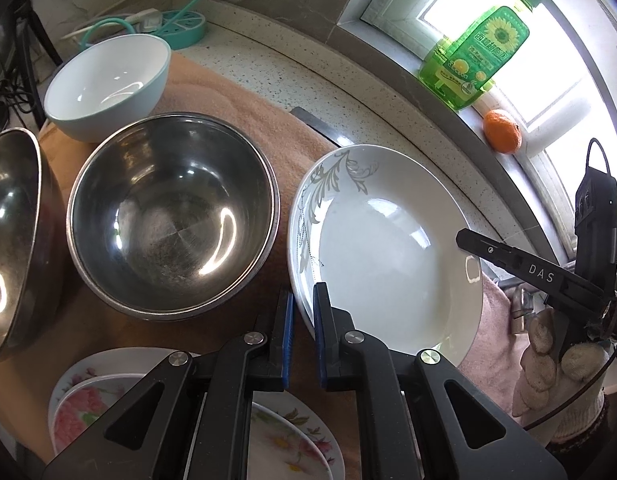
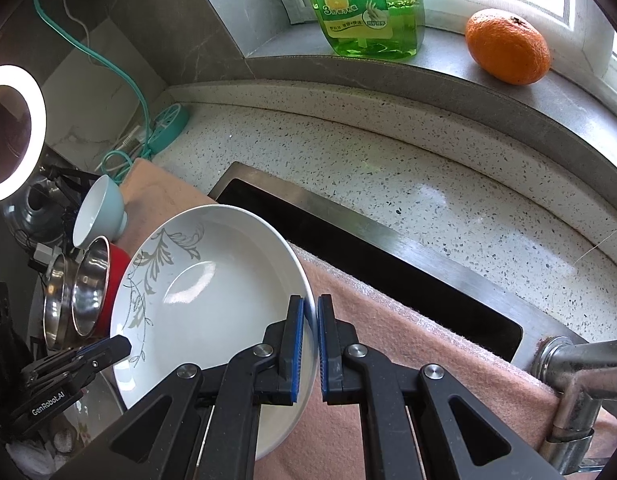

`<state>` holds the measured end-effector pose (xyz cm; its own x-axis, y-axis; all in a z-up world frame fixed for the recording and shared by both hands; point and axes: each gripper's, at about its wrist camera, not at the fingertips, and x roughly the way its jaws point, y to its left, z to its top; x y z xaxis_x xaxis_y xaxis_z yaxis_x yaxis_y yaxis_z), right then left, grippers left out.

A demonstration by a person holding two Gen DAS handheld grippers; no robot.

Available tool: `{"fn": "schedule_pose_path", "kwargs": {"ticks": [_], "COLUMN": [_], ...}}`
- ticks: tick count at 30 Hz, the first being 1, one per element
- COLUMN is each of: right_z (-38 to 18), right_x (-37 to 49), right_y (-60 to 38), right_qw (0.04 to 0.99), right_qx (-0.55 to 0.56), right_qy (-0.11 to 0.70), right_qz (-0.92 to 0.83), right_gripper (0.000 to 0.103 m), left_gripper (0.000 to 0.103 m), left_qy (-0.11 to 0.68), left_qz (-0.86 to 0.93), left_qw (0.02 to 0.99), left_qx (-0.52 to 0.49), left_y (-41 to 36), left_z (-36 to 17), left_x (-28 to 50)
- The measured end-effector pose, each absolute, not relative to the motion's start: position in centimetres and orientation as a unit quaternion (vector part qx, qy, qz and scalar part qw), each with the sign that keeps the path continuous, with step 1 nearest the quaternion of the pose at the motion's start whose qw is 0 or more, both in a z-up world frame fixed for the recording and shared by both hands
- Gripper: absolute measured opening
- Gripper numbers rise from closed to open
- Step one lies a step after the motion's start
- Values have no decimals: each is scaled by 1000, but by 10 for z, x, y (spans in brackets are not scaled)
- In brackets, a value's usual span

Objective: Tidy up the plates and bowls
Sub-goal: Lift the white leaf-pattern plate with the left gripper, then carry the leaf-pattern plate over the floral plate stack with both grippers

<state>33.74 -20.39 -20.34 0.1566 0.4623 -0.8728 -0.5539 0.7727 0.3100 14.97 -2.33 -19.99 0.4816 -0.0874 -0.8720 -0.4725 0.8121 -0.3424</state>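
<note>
While the white leaf-patterned plate is hanging tilted over the pink towel at the sink's edge, both grippers are pinching its rim: the left gripper is clamping the near-left edge and the right gripper is clamping the opposite edge, each with its blue pads pressed against the porcelain. Judging by the layout, the sorting is sitting partway: floral plates are already lying stacked under the left gripper, while the steel bowl, a second steel bowl and the pale blue bowl are standing apart on the desk, so nesting them and setting this plate on the stack probably remain. The left view is showing the floral stack, which the right view is hiding; the right view is revealing a red bowl beneath a steel one, the sink and the tap. The soap bottle and the orange are sitting on the sill.
</note>
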Motion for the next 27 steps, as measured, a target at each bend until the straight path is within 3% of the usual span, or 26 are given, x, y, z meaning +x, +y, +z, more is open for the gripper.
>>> {"fn": "schedule_pose_path", "kwargs": {"ticks": [27], "right_z": [-160], "right_x": [274], "right_y": [-194], "right_qw": [762], "right_qx": [-48], "right_qy": [540], "right_qz": [354], "right_gripper": [7], "left_gripper": [8], "left_qy": [456], "left_qz": [126], "left_qw": [830], "left_qx": [-294], "left_y": [-11], "left_z": [-160], "left_x": [83]}}
